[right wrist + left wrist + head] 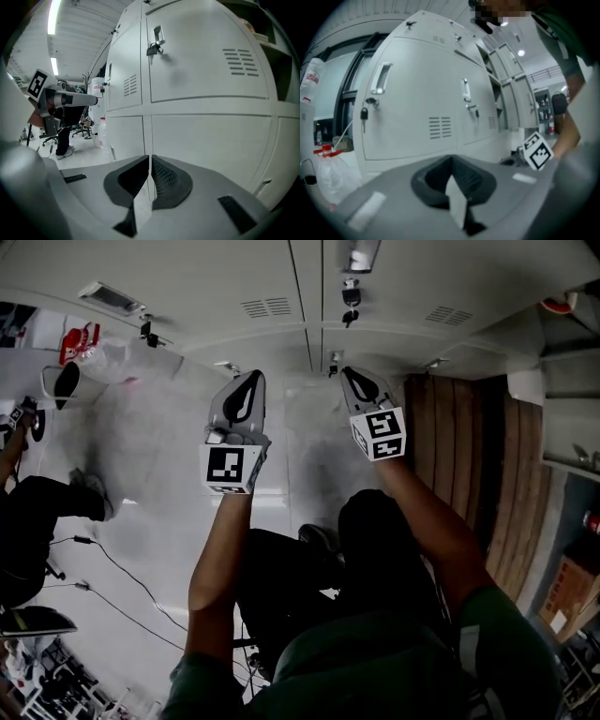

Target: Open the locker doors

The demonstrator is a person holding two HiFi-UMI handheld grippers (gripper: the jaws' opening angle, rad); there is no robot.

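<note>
The left gripper [251,381] and the right gripper [352,376] are both closed tight with nothing in them. They point at the white locker doors [412,93] just ahead, all of which are shut. To do this reach well, I judge that each gripper should spread its jaws before arriving, aim for a door's handle [380,78] rather than the key [363,114] hanging below it, and then pull outward along the hinge's swing.

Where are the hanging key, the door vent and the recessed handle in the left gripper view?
hanging key [363,114]: left gripper view, on its dark head.
door vent [439,127]: left gripper view, middle of the slots.
recessed handle [380,78]: left gripper view, middle of the pull.
</note>
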